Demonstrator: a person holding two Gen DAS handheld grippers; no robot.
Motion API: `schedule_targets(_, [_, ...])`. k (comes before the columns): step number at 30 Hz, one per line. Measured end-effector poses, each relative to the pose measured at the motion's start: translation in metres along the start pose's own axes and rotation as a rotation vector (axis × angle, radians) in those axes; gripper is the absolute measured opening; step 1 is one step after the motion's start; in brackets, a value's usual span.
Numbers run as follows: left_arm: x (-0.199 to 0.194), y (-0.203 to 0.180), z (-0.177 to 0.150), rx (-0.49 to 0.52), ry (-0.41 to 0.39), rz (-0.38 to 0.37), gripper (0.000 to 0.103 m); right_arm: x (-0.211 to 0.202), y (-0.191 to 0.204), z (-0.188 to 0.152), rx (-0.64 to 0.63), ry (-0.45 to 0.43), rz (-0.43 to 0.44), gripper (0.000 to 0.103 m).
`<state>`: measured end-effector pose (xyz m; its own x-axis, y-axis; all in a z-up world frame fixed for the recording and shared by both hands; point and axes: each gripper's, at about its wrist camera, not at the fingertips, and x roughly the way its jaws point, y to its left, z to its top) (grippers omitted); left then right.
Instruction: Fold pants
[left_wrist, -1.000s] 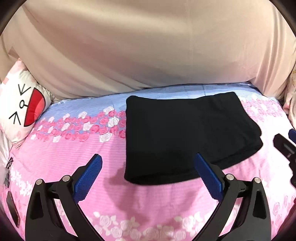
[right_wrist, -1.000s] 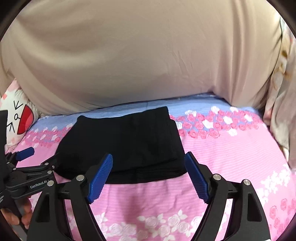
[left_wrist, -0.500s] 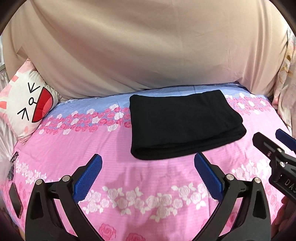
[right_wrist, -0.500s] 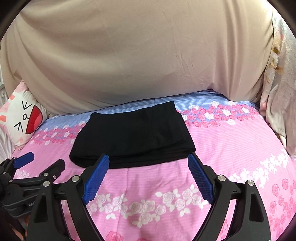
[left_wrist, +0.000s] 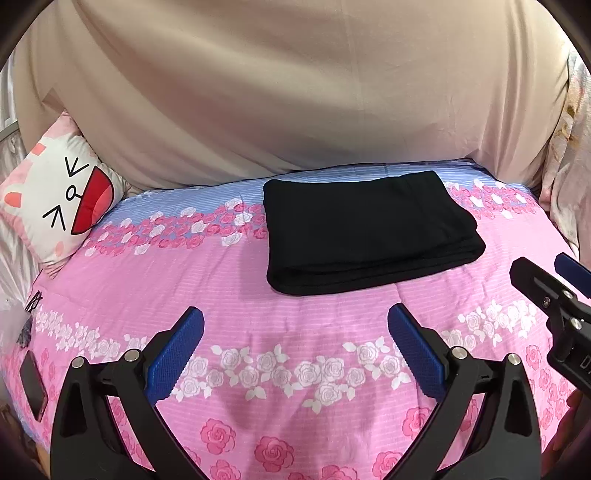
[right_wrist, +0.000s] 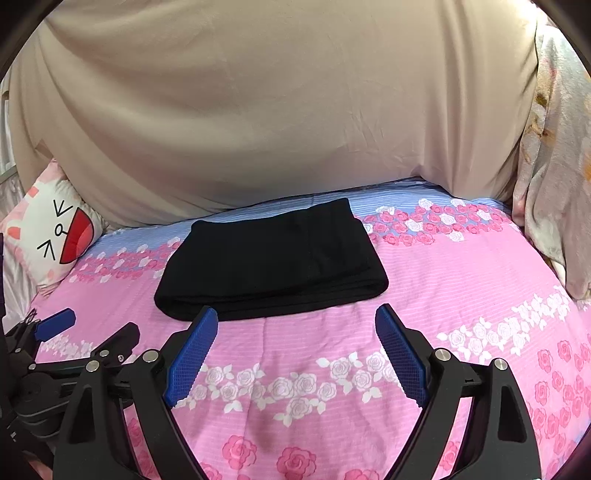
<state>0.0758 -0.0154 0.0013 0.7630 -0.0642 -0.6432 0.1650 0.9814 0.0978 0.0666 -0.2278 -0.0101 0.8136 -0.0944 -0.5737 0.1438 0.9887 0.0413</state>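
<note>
— Both tongs first: what are they doing?

— Left gripper (left_wrist: 295, 332) and right gripper (right_wrist: 295, 328) hover above the bedspread (right_wrist: 461, 295) with jaws spread wide and nothing between the blue pads (left_wrist: 415, 350). Neither touches cloth.

— Going from big to small, what lies ahead of them?

— Farthest off, beyond everything, hangs a beige sheet (left_wrist: 295, 92) filling the upper view. Below it the pink rose-printed bedspread runs from under the tongs to the sheet. Ahead and to the left of both grippers leans a cartoon-face pillow (left_wrist: 62, 199). Straight ahead of the left gripper, and ahead slightly left of the right one, lie the black pants (left_wrist: 365, 229).

— How do the pants look?

— A compact flat rectangle, several layers stacked, the rolled fold edge facing the tongs. Edges look fairly square.

— So how far along?

— I judge the folding done, or nearly so. At most a last smoothing or squaring is left; I see no loose leg or waistband sticking out.

— And the pose of the hands?

— Both tools sit low and side by side, pointing forward, well back from the pants. The right tool shows at the left view's right edge; the left tool shows at the right view's lower left.
</note>
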Motion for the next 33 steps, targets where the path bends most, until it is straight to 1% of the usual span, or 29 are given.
schedule_targets(5, [-0.001, -0.002, -0.009, 0.005, 0.008, 0.001, 0.098, -0.004, 0.002, -0.007, -0.014, 0.01, 0.003, 0.085])
schedule_targets(11, [0.0, -0.003, -0.013, 0.007, 0.023, -0.007, 0.098, -0.004, -0.002, -0.011, -0.008, 0.029, -0.014, 0.085])
schedule_targets(15, [-0.001, -0.003, -0.013, 0.007, 0.019, -0.011, 0.098, -0.006, -0.001, -0.011, -0.008, 0.027, -0.018, 0.085])
schedule_targets(27, [0.0, -0.001, -0.016, 0.015, 0.014, 0.02, 0.098, 0.0, 0.008, -0.014, -0.019, 0.049, -0.016, 0.085])
schedule_targets(33, [-0.002, -0.001, -0.017, 0.009, 0.0, 0.018, 0.098, 0.001, 0.009, -0.015, -0.02, 0.049, -0.019, 0.085])
